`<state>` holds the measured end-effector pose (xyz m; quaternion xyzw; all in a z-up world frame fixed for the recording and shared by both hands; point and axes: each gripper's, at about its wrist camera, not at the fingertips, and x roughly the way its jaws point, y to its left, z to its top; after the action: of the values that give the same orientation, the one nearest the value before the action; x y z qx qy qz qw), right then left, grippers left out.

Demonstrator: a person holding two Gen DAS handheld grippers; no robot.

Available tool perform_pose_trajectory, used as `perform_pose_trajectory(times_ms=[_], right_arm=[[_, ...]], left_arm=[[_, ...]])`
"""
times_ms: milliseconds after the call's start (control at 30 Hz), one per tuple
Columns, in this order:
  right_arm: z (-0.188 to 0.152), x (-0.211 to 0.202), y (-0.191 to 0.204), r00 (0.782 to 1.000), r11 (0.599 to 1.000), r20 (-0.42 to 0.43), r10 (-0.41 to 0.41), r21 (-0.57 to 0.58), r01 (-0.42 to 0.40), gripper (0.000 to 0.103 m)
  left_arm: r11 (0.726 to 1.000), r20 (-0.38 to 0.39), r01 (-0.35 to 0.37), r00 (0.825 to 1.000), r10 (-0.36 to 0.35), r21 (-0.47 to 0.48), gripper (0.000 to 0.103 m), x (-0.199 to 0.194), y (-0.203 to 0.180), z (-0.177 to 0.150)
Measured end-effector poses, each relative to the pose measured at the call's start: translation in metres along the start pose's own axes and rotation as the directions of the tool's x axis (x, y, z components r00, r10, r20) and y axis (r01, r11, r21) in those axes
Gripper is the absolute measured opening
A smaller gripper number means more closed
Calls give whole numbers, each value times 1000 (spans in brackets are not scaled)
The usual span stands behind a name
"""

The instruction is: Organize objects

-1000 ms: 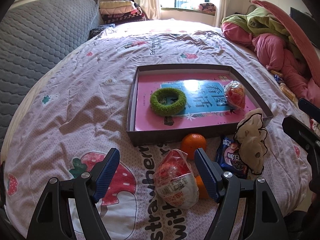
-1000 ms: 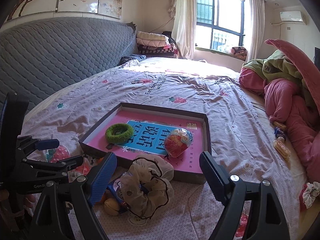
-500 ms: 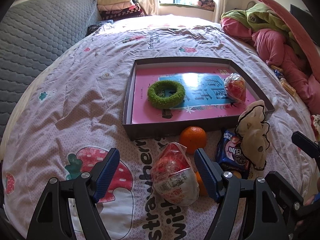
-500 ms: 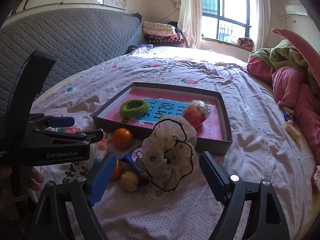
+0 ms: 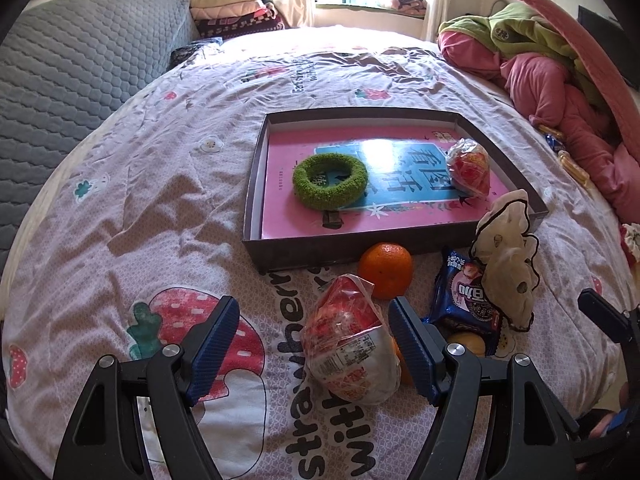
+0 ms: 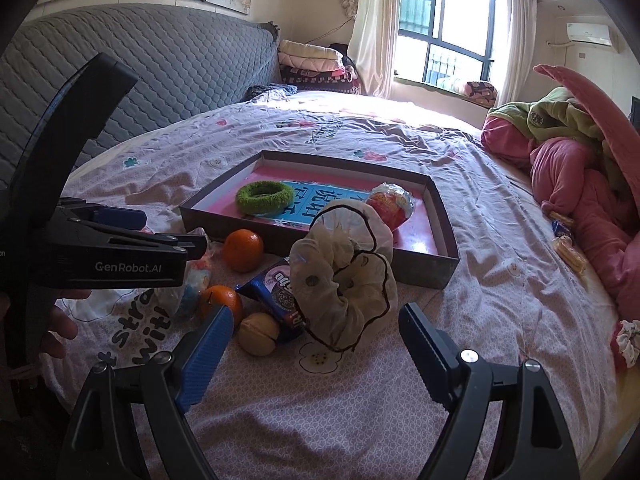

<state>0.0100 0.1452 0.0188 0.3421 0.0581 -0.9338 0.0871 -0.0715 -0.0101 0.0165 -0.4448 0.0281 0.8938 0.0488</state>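
Hovering left gripper [image 5: 312, 344] wide around snack bag [image 5: 352, 354], seemingly untouched

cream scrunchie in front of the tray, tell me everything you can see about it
The cream scrunchie is a large, puffy ring of sheer, gauzy fabric, ruffled all round, with small dark dots and a thin dark trim along its wavy edges. It stands bunched up on the bedspread just outside the tray's near wall, overlapping the blue snack packet beside it. The right gripper sits before it with jaws open, not touching; nothing holds it.
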Motion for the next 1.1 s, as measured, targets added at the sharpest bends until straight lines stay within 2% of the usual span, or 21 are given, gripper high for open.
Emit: perform_pose_trajectory(times_ms=[500, 833, 1100], right_arm=[[-6, 9, 4, 1000, 999, -31, -3, 45, 5, 84], [-10, 19, 8, 998, 998, -66, -2, 59, 6, 84], [-12, 21, 11, 997, 999, -72, 2, 54, 2, 84]], left_arm=[[1000, -6, 12, 1000, -11, 25, 78, 1, -6, -6], [999, -6, 46, 999, -46, 19, 78, 4, -12, -5], [1000, -35, 18, 999, -17, 16, 78, 16, -14, -6]])
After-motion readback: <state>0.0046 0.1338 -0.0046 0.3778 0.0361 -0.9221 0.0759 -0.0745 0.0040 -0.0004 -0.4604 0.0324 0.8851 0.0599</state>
